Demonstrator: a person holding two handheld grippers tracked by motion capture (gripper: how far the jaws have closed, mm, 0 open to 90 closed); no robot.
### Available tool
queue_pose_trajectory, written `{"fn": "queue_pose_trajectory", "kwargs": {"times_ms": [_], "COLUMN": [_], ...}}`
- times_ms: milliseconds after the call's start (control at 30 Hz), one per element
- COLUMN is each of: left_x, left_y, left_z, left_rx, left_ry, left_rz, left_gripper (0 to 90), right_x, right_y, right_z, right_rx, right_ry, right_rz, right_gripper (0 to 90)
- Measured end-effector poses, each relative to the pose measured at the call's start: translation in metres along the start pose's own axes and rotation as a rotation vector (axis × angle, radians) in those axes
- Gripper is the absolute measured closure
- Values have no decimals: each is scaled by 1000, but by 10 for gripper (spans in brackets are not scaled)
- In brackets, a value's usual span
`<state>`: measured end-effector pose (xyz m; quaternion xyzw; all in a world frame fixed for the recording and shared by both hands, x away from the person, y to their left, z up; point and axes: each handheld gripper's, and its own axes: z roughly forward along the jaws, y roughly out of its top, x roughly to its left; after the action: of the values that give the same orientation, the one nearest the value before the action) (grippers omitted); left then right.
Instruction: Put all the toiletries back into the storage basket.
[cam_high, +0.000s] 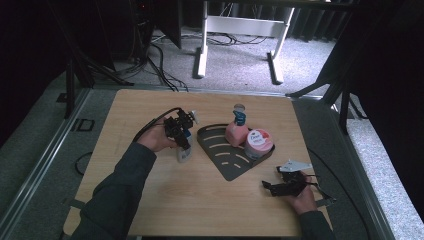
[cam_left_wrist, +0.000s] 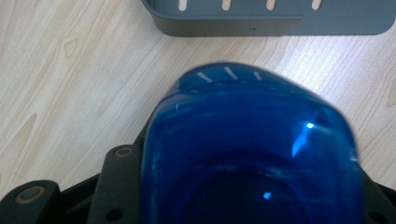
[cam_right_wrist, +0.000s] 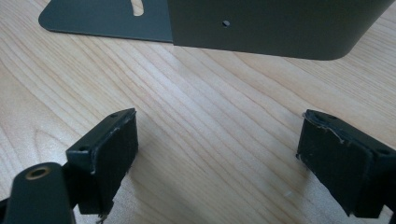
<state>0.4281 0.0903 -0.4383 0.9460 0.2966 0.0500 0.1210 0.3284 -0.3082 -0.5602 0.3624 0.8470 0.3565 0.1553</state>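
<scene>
A dark grey corner tray (cam_high: 226, 161) lies mid-table. It holds a pink spray bottle (cam_high: 236, 131) and a pink tub with a white lid (cam_high: 258, 142). My left gripper (cam_high: 184, 142) is just left of the tray, shut on a small white bottle (cam_high: 184, 154) with a blue cap (cam_left_wrist: 252, 144); the cap hides the jaw tips in the left gripper view. My right gripper (cam_high: 269, 186) rests near the table's front right, below the tray, open with nothing between its pads (cam_right_wrist: 112, 149). The tray wall (cam_right_wrist: 261, 28) stands a short way ahead of it.
The wooden table (cam_high: 150, 200) has bare room at the front left and along the back. A cable (cam_high: 150, 125) trails from the left gripper. Beyond the table are a white desk frame (cam_high: 240, 30) and floor cables (cam_high: 160, 65).
</scene>
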Motion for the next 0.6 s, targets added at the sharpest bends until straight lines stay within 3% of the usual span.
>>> {"fn": "queue_pose_trajectory", "kwargs": {"times_ms": [300, 600], "left_x": [0, -4], "left_y": [0, 1], "left_z": [1, 1], "left_rx": [5, -2], "left_ry": [-1, 13], "left_rz": [0, 25], "left_gripper": [507, 528], "right_x": [0, 0], "right_y": [0, 0], "right_z": [0, 0], "right_rx": [0, 0], "right_ry": [0, 0], "right_rz": [0, 0], "right_gripper": [120, 120]}}
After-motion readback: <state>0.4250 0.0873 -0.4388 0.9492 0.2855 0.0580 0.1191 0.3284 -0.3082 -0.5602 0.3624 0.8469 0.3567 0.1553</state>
